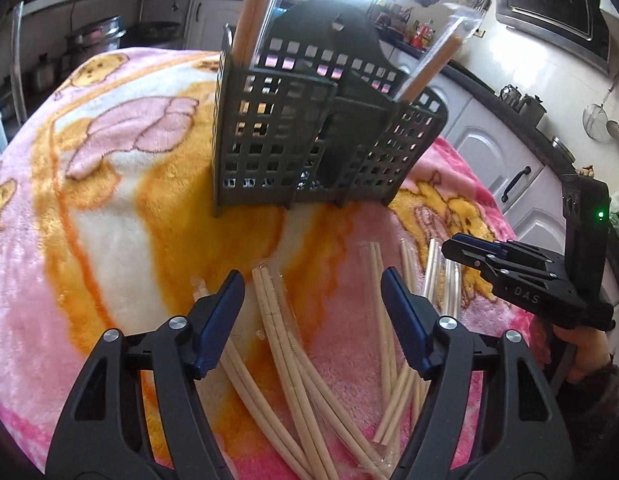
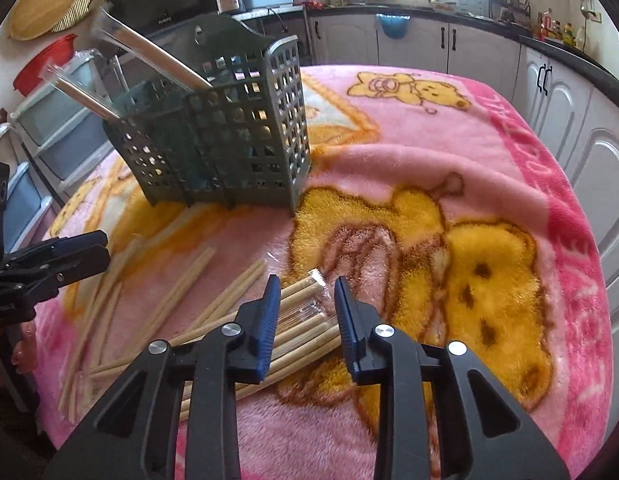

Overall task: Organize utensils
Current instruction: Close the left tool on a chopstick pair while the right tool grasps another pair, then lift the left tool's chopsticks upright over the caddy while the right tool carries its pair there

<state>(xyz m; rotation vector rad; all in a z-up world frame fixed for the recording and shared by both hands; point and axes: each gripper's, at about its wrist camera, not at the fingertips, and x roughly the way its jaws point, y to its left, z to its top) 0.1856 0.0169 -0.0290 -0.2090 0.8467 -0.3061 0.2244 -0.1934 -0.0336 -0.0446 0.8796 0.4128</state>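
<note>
A dark green slotted utensil holder (image 1: 309, 132) stands on a pink and orange blanket (image 1: 121, 184); it also shows in the right wrist view (image 2: 229, 140). Wrapped chopstick pairs (image 1: 251, 12) stand tilted in its compartments. Several wrapped wooden chopstick pairs (image 1: 285, 356) lie loose on the blanket in front. My left gripper (image 1: 313, 300) is open and empty, hovering over the loose pairs. My right gripper (image 2: 307, 300) is open, its fingers astride the ends of a bundle of wrapped chopsticks (image 2: 305, 328), not closed on them. The right gripper also shows in the left wrist view (image 1: 509, 268).
The blanket covers a round table. White kitchen cabinets (image 2: 561, 112) with a dark countertop curve around the far and right sides. Plastic drawer units (image 2: 49, 128) stand at the left. The left gripper (image 2: 49, 264) shows at the left edge of the right wrist view.
</note>
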